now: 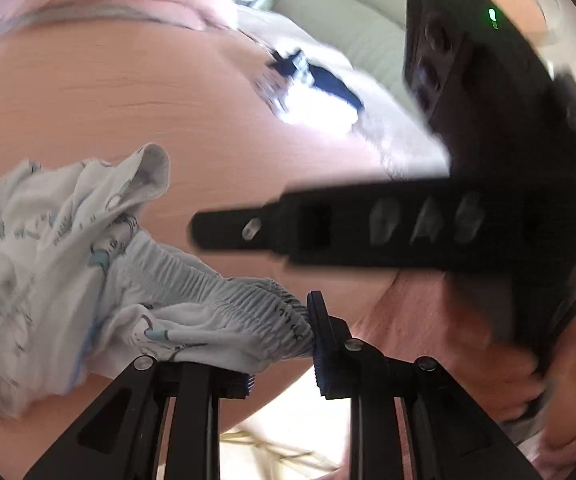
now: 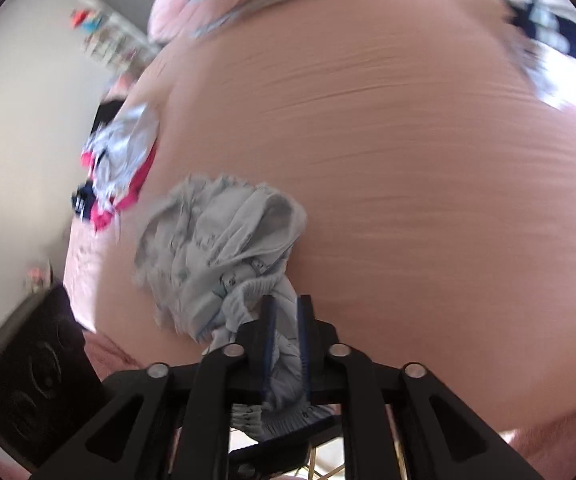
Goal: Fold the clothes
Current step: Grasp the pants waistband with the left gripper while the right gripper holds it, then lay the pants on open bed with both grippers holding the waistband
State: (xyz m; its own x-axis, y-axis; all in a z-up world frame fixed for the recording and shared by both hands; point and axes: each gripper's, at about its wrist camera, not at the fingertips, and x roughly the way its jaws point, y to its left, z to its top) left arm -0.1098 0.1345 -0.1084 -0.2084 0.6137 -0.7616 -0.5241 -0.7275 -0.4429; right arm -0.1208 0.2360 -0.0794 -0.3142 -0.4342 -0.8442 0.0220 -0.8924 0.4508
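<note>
Over the pink bed [image 2: 407, 160], a small pale garment [image 2: 224, 248] with little prints was held up in a crumpled bunch. It was not folded; it hung loose and wrinkled, with its stretchy waistband [image 1: 224, 292] pulled toward the tools. The jaws of the right gripper [image 2: 286, 344] were pressed together on a twisted bit of the cloth near the waistband, so the garment could be lifted without slipping. In the left wrist view, the jaws of the left gripper [image 1: 280, 354] were spread a little, with the waistband end lying against one blue pad; whether the cloth was truly pinched there could not be told. The waistband was likely held at the top so that the garment could be shaken out and laid flat, since a flat piece is easier to fold. The right gripper was also seen from the side in the left view, held in a hand [image 1: 503, 356], with its long black arm reaching out across the bed. A second heap of clothes [image 2: 120, 168], grey and bright pink, was kept near the far edge of the bed, well apart from the pale garment. More cloth in white and dark blue [image 1: 319, 92] was seen further back, too blurred to be named.
</note>
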